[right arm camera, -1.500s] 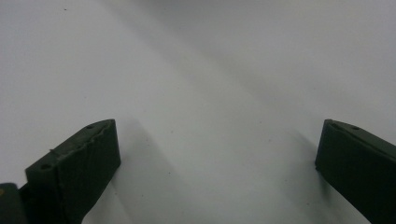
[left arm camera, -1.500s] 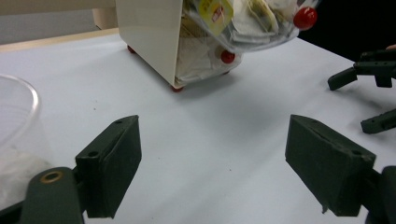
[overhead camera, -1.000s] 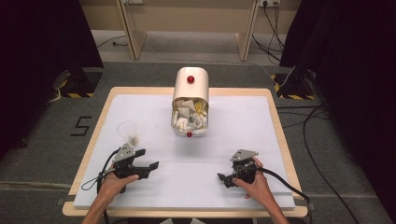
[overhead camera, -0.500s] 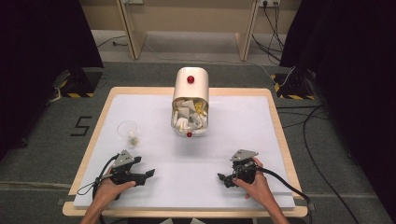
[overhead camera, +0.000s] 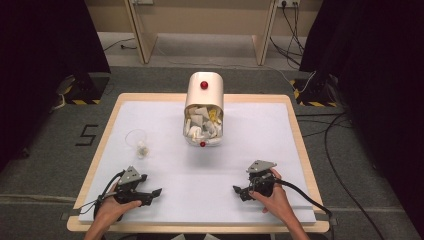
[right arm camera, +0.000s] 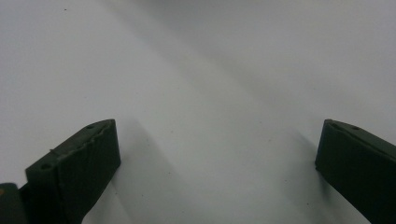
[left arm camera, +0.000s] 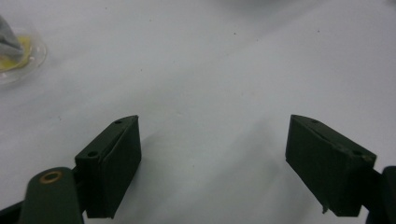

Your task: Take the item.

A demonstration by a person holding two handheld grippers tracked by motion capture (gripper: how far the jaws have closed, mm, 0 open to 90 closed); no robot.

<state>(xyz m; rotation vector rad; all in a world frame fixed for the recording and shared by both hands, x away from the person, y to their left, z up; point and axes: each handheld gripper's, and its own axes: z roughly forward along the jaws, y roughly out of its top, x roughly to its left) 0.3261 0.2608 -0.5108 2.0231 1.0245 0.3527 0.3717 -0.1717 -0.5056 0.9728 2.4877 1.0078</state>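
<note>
The cream-coloured rounded bin with a red knob [overhead camera: 204, 112], lying tipped on its side with crumpled white and yellow paper scraps [overhead camera: 202, 124] showing at its mouth, looks to be what the work concerns; it sits well ahead of both grippers, between their lines of reach, at the far middle of the white-topped table [overhead camera: 260, 135].

The left gripper [overhead camera: 146, 192] rests low at the near edge, jaws spread wide with nothing between them; in the left gripper view only bare table lies past the black pads [left arm camera: 114, 165]. The right gripper [overhead camera: 241, 191] is likewise released and empty, its jaws parted over blank surface in the right gripper view. Both seem parked at rest, judging by how low and near they sit.

Ahead and to the outer side of the left gripper stands a small clear plastic cup [overhead camera: 137, 142] with a yellowish scrap inside, upright and near enough to reach first. I judge it is kept apart from the bin to receive or give up scraps.
</note>
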